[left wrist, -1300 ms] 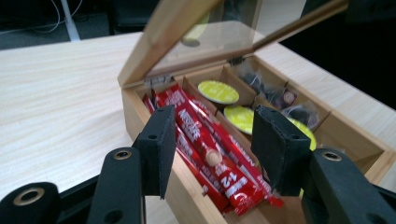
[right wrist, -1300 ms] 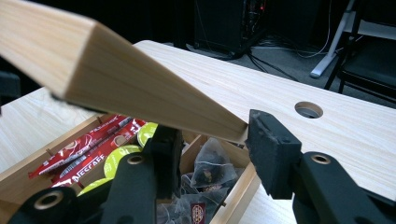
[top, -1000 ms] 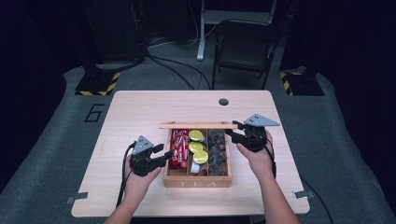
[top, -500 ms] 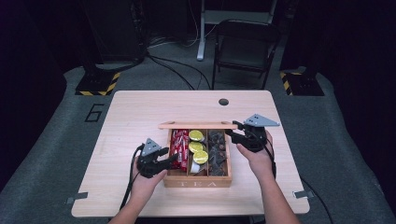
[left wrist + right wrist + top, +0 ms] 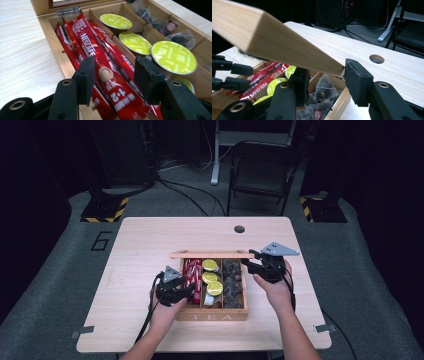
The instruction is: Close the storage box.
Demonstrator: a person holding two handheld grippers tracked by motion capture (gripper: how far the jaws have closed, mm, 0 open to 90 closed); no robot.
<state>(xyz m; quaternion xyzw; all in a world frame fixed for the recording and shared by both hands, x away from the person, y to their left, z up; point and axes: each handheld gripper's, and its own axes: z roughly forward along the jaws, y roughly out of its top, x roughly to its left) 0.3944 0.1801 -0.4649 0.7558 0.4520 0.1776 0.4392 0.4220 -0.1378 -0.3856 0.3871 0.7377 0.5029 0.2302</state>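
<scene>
A wooden tea box (image 5: 212, 316) stands mid-table with its lid (image 5: 210, 254) raised. My right gripper (image 5: 248, 261) is shut on the lid's right end and holds the lid (image 5: 274, 42) up, its jaws (image 5: 325, 77) on either side of the lid's edge. The left compartment holds red Nescafé sachets (image 5: 100, 55), the middle one green-topped capsules (image 5: 173, 56), the right one tea bags (image 5: 160, 23). My left gripper (image 5: 187, 287) hangs low over the sachets (image 5: 194, 272). It is open (image 5: 116, 75), straddling one sachet, pads not pressing on it.
The pale wooden table has a cable hole (image 5: 239, 229) near its far edge. Bare tabletop lies left and right of the box. A dark folding chair (image 5: 260, 170) and cables sit on the floor beyond the table.
My left gripper has moved right and down, from beside the box to over the sachet compartment. The right gripper and the raised lid have stayed put.
</scene>
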